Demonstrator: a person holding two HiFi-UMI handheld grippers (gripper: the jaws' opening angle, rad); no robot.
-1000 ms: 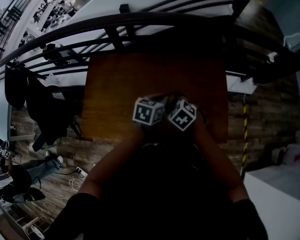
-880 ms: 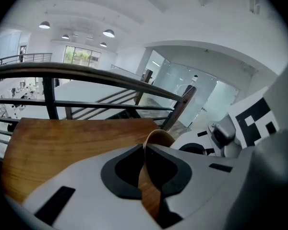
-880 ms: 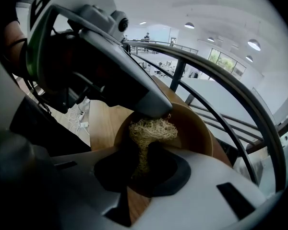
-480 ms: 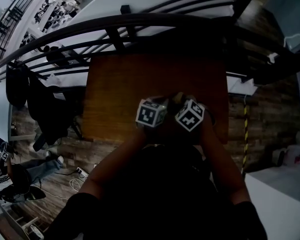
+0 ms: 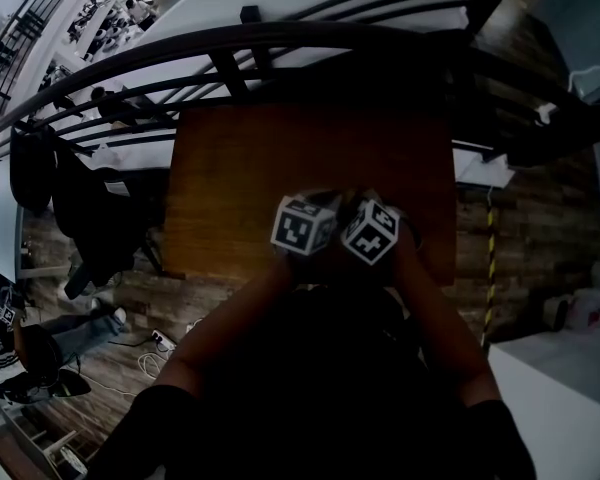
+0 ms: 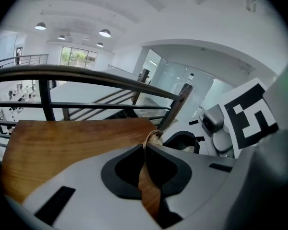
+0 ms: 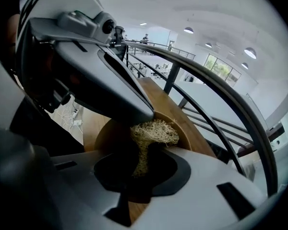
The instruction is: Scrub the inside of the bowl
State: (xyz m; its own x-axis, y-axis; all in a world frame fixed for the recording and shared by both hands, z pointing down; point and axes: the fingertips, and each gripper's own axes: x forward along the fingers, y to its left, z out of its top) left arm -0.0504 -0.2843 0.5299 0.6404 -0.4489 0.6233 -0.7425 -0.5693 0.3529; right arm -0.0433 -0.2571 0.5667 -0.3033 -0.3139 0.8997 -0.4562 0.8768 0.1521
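A wooden bowl (image 7: 185,128) sits on the wooden table (image 5: 230,168). My left gripper (image 6: 145,146) is shut on the bowl's thin rim (image 6: 150,195), which runs down between its jaws. My right gripper (image 7: 143,152) points steeply down into the bowl, shut on a straw-coloured fibre scrubber (image 7: 152,132). The scrubber's tuft spreads against the bowl's inner wall, just under the left gripper's fingertip (image 7: 146,115). A bit of the scrubber (image 6: 155,139) shows past the rim in the left gripper view. In the dark head view the two marker cubes (image 5: 302,225) (image 5: 370,233) stand side by side, hiding the bowl.
A dark metal railing (image 5: 280,43) runs along the table's far edge, with a drop to a lower floor beyond. A dark chair with clothing (image 5: 90,218) stands left of the table. The person's arms (image 5: 230,318) reach in from below.
The right gripper's cube shifted slightly right and came back toward the left cube. The left gripper stayed put, and both grips are unchanged.
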